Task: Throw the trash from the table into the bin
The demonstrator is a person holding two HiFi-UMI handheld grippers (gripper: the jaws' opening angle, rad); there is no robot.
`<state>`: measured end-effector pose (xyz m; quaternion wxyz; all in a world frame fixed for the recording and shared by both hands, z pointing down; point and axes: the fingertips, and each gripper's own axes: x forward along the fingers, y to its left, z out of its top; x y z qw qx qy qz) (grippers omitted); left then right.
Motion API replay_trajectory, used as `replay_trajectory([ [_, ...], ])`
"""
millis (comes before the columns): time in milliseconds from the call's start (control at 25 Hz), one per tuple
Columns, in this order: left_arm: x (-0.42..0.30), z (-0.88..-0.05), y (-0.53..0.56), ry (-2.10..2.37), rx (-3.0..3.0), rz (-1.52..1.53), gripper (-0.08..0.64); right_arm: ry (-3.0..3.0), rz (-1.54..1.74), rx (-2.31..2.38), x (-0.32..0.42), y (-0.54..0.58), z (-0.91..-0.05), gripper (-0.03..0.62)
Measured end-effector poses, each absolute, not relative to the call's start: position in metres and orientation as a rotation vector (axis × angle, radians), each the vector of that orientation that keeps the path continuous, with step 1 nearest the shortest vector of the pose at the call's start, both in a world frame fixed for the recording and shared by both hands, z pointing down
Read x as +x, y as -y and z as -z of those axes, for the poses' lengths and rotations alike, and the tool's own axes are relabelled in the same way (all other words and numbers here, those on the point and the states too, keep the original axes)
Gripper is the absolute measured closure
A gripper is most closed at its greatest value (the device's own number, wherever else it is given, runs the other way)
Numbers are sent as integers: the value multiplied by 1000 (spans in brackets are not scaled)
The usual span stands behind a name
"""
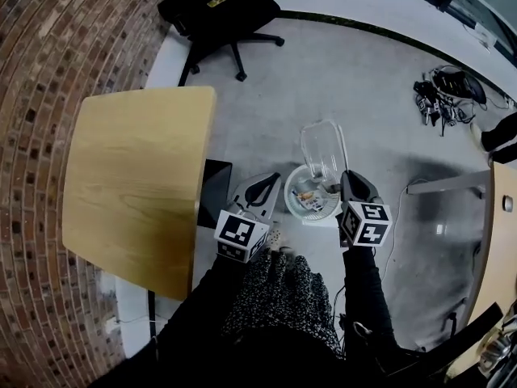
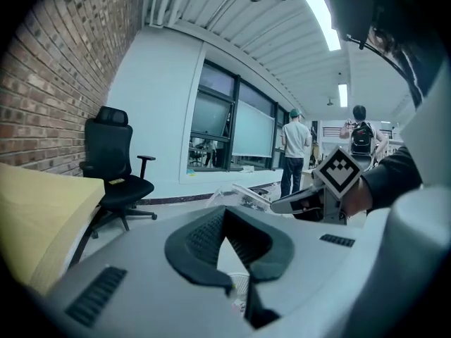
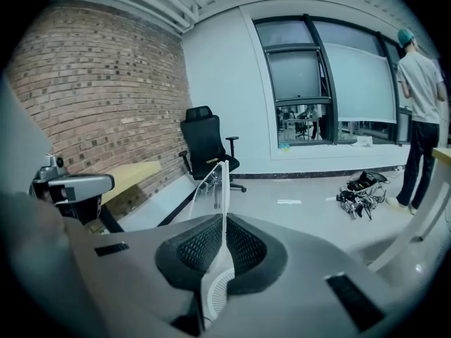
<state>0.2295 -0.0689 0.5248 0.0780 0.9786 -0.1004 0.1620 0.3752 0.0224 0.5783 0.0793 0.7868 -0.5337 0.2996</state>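
A white round bin [image 1: 289,194] with trash in it stands on the floor right of the wooden table [image 1: 137,184]. My right gripper [image 1: 343,179] hangs over the bin's right edge, shut on a clear plastic container [image 1: 321,148] that sticks out above the bin. In the right gripper view the pads [image 3: 190,248] pinch the container's thin wall [image 3: 217,189], with the bin [image 3: 215,294] below. My left gripper [image 1: 265,187] hovers left of the bin, its tips together and nothing in them. In the left gripper view its jaws [image 2: 224,213] meet, with the bin [image 2: 238,287] showing under them.
A black office chair [image 1: 216,10] stands beyond the table. A dark flat object [image 1: 215,192] lies by the table's edge. A heap of cables [image 1: 440,95] is on the floor at the far right. People [image 2: 296,146] stand in the distance. Another table edge [image 1: 499,241] is at the right.
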Motion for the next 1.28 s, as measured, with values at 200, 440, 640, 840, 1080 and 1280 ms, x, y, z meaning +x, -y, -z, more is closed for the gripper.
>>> replay_trajectory([
  [200, 237, -561, 69, 241, 2905, -560, 554, 1539, -935, 2368, 378, -34, -612, 566],
  [440, 259, -589, 67, 184, 2892, -555, 554, 1492, -997, 2373, 378, -45, -649, 566],
  [640, 278, -613, 61, 134, 2883, -566, 554, 1470, -1037, 2358, 379, -51, -678, 566],
  [840, 298, -640, 56, 42, 2899, -616, 554, 1405, -1140, 2376, 378, -63, -717, 566],
  [1080, 309, -664, 57, 9, 2887, -633, 554, 1353, -1210, 2388, 371, -76, -752, 566],
  [1280, 310, -689, 58, 7, 2884, -665, 554, 1328, -1251, 2397, 368, -80, -781, 566],
])
